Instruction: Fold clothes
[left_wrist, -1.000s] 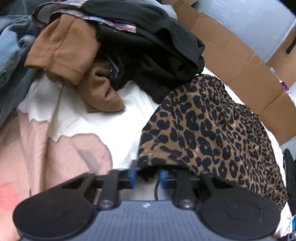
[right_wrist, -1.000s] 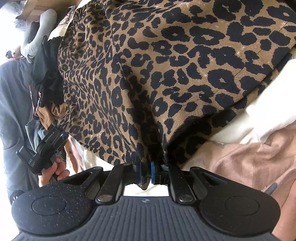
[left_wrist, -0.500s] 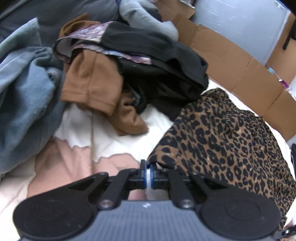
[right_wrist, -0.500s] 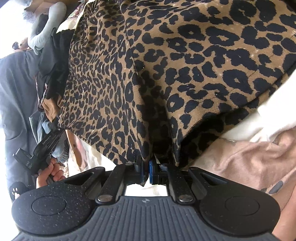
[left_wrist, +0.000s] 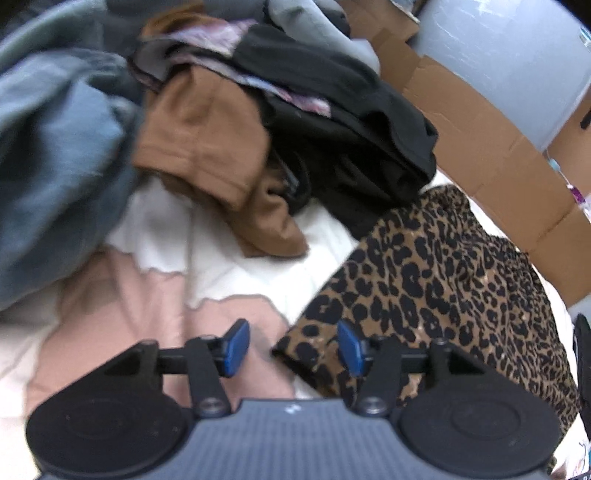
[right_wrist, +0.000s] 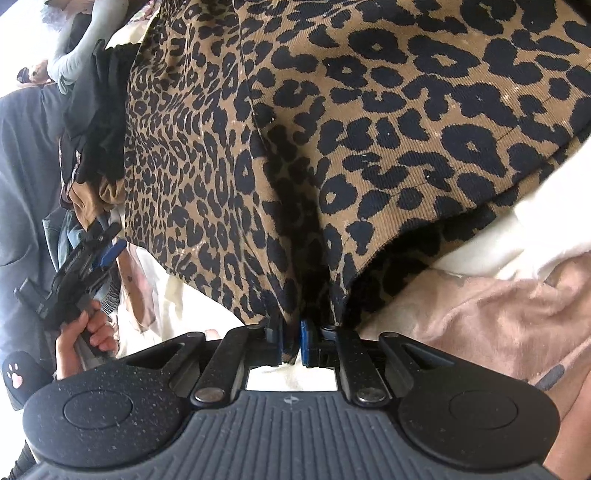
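Note:
A leopard-print garment (left_wrist: 443, 288) lies spread on the pink and white blanket (left_wrist: 147, 302). My left gripper (left_wrist: 291, 347) hovers at its near corner with the jaws opening wide. The corner lies between the blue pads (left_wrist: 236, 347) and neither touches it. In the right wrist view the same garment (right_wrist: 369, 147) fills the frame. My right gripper (right_wrist: 292, 341) still pinches a puckered fold of its hem, though the jaws are opening slightly. The left gripper (right_wrist: 99, 254) also shows at that view's left edge, held in a hand (right_wrist: 88, 332).
A pile of clothes lies beyond the garment: a brown piece (left_wrist: 207, 147), a black one (left_wrist: 351, 129) and a blue-grey one (left_wrist: 55, 166). Flattened cardboard (left_wrist: 480, 140) lines the far right side.
The left gripper's jaws have sprung apart and let go of the garment's corner, which now rests on the blanket. The right gripper's pads have parted a little on the hem.

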